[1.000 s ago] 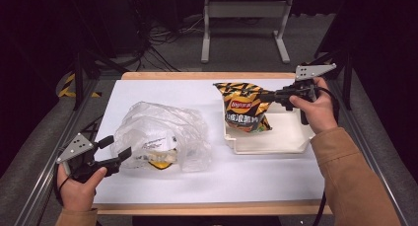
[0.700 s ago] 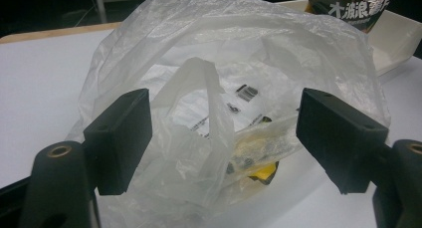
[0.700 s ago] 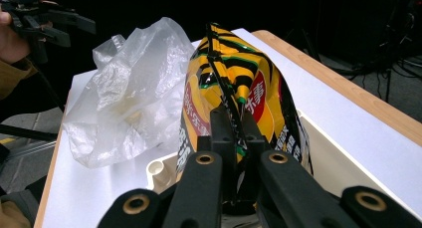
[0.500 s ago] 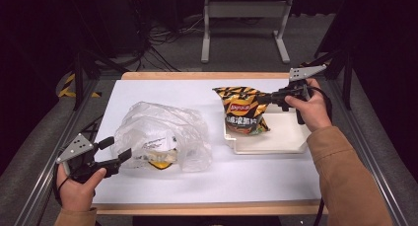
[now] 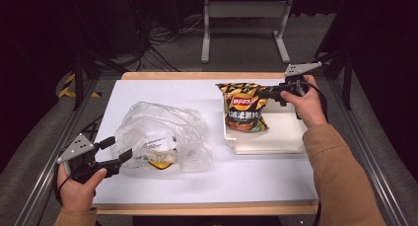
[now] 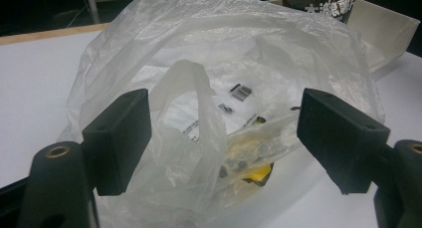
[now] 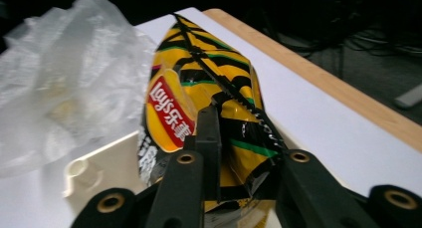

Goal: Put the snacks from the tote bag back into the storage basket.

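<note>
my right gripper [image 5: 266, 93] has just been easing its jaws apart around the top seam of the chip bag [image 5: 245, 107] standing in the white tray [image 5: 276, 144], so i worry it topples while my left gripper [image 5: 118, 148] sits spread at the plastic bag [image 5: 165, 132].

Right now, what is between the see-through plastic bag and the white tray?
Just a bare strip of the white table top, seen in the high view. The plastic bag and the tray lie apart, with nothing between them.
</note>
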### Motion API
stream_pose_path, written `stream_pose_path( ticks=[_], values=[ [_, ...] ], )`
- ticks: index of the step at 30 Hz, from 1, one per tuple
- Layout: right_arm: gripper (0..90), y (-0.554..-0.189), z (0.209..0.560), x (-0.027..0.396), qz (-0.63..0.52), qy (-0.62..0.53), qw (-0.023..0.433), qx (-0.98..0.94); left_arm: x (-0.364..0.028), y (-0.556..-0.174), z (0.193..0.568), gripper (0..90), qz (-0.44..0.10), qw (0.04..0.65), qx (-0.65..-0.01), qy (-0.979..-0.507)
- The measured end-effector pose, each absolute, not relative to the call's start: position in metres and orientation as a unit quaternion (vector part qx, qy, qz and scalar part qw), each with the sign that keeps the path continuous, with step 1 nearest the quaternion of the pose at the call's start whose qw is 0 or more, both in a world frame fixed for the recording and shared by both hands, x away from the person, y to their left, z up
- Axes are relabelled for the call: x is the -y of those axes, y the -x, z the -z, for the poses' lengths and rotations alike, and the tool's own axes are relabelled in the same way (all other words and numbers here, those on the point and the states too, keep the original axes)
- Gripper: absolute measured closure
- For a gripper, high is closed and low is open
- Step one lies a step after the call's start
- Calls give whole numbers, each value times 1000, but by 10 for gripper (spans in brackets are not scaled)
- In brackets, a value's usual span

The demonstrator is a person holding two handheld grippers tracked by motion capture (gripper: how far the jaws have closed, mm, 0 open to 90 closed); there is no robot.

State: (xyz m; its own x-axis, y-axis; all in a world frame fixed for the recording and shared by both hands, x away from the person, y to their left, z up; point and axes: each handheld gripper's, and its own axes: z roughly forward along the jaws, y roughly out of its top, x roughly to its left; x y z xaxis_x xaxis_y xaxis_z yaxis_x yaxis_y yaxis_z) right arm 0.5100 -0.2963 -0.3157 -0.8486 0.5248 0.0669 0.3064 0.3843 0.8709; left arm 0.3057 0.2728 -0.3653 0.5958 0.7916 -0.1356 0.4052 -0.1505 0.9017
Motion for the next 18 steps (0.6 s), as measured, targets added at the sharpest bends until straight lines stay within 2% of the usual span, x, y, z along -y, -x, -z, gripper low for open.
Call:
stream_pose_path(
  ticks=[4, 7, 11, 14, 18],
  values=[
    [729, -511, 316, 296, -483, -267, 140, -822, -272, -306, 365, 222, -189, 508, -407, -735],
    [664, -513, 318, 294, -473, -282, 166, -818, -271, -306, 365, 221, -190, 508, -407, -735],
    [552, -514, 320, 294, -469, -295, 196, -809, -271, -306, 365, 221, -191, 508, -405, -736],
    [408, -514, 323, 295, -462, -312, 227, -798, -270, -306, 365, 221, -190, 509, -404, -736],
    [325, -514, 328, 296, -458, -341, 259, -779, -267, -308, 364, 221, -190, 509, -400, -738]
  ],
)
